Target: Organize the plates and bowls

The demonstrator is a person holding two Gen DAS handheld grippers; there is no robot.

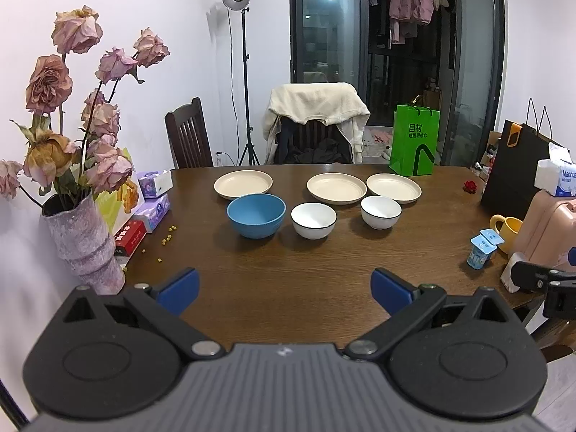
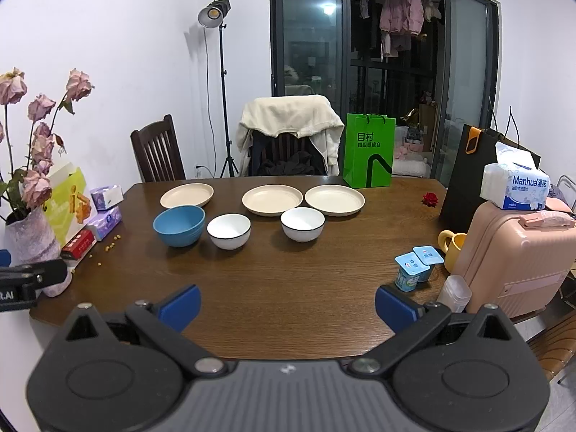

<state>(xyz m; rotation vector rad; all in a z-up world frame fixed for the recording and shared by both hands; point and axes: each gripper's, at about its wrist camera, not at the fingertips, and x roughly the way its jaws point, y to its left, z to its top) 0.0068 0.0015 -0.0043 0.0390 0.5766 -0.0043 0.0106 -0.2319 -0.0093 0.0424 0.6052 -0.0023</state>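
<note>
Three cream plates lie in a row at the far side of the brown table: left plate [image 1: 243,184] [image 2: 187,195], middle plate [image 1: 336,187] [image 2: 272,199], right plate [image 1: 393,187] [image 2: 334,199]. In front of them stand a blue bowl [image 1: 256,215] [image 2: 179,225] and two white bowls with dark rims, one [image 1: 313,220] [image 2: 228,230] left of the other [image 1: 381,211] [image 2: 302,224]. My left gripper [image 1: 285,292] is open and empty above the near table edge. My right gripper [image 2: 287,306] is open and empty, also at the near edge.
A vase of dried roses [image 1: 84,244] and tissue boxes [image 1: 153,196] stand at the left. Two yogurt cups [image 2: 417,266], a yellow mug [image 2: 451,248], a pink suitcase [image 2: 518,252], a black bag [image 2: 471,176] and a green bag [image 2: 369,151] stand at the right. Chairs stand behind the table.
</note>
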